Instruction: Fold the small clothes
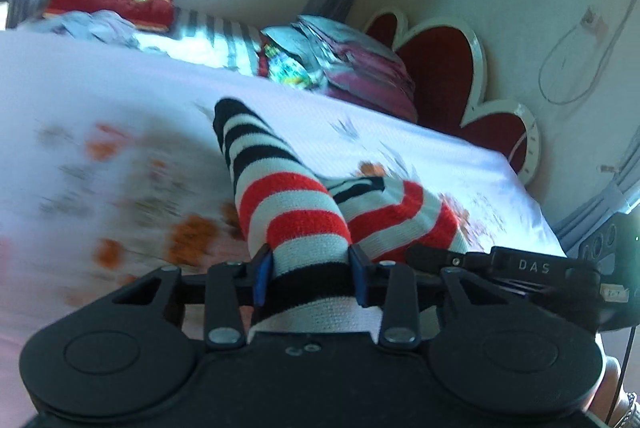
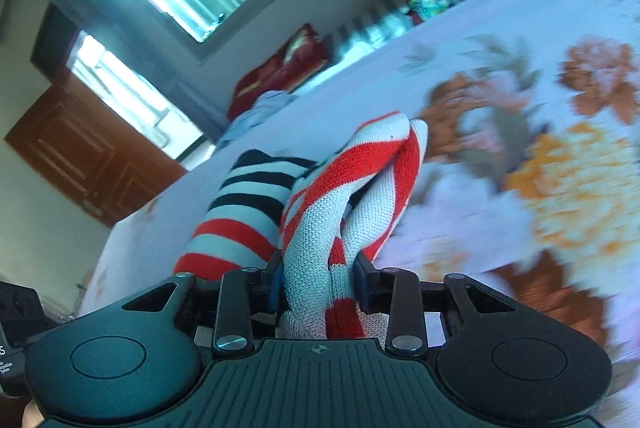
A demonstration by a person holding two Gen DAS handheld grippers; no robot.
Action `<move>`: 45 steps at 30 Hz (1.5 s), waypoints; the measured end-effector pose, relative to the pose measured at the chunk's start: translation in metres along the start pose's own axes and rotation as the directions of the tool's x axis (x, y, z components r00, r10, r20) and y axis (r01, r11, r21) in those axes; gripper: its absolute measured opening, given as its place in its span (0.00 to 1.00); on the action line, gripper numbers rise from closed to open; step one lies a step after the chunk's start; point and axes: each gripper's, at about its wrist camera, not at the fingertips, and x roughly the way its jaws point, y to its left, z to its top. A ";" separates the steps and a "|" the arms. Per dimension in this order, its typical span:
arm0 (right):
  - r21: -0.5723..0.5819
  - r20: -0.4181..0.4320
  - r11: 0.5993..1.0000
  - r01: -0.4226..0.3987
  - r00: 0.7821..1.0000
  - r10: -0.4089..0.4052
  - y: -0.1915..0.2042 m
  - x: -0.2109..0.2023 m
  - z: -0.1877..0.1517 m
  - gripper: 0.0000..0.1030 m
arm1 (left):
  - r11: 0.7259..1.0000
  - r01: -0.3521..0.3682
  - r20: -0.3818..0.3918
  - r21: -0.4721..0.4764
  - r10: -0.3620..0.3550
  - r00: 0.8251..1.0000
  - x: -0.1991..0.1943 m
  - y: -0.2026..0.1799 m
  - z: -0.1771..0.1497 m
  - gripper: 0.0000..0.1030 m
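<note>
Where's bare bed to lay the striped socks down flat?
Free: the floral bedsheet ahead and left of the striped socks, up to the crumpled pale clothes; also the strip between socks and red headboard. Crowded: the far edge, with the red cushion and folded stack.

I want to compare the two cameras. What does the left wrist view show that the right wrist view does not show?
Only the left wrist view: a red heart-shaped headboard with white trim and a white looped cable on the wall.
Only the right wrist view: a brown wooden door.
Both: the floral white bed sheet, the red cushion with gold pattern, and the striped red, white and black knitted garment clamped in each claw, left claw and right claw.
</note>
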 end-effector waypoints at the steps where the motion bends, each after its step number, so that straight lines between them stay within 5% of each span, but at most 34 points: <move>1: -0.002 -0.002 1.000 -0.016 1.000 0.016 0.012 0.006 -0.004 0.33 | 1.000 -0.010 0.011 0.002 0.010 1.000 -0.011 0.010 0.004 0.34; 12: -0.010 0.006 0.996 -0.087 0.996 0.087 0.175 0.126 -0.067 0.33 | 0.997 -0.075 0.088 -0.025 0.077 0.993 -0.117 0.170 0.032 0.34; 19: -0.014 -0.025 0.995 -0.099 0.995 0.099 0.250 0.223 -0.113 0.33 | 0.987 -0.158 0.110 -0.017 0.158 0.981 -0.149 0.265 0.045 0.33; 24: -0.030 -0.031 0.999 -0.028 0.999 0.027 0.248 0.258 -0.121 0.33 | 0.963 -0.266 0.116 0.041 0.260 0.959 -0.145 0.306 0.029 0.25; 29: 0.000 -0.076 0.999 0.041 0.996 -0.041 0.218 0.262 -0.122 0.40 | 0.970 -0.243 0.119 0.014 0.240 0.964 -0.142 0.307 0.022 0.28; 42: 0.047 -0.025 0.995 0.093 0.995 -0.092 0.223 0.265 -0.083 0.50 | 0.972 -0.225 0.132 0.068 0.215 0.968 -0.128 0.302 0.036 0.31; 44: 0.058 -0.028 0.993 0.100 0.995 -0.099 0.222 0.271 -0.082 0.36 | 0.971 -0.227 0.130 0.074 0.216 0.968 -0.126 0.302 0.036 0.32; 45: 0.057 -0.038 0.994 0.089 0.996 -0.087 0.223 0.273 -0.082 0.17 | 0.971 -0.226 0.131 0.077 0.215 0.968 -0.126 0.302 0.035 0.32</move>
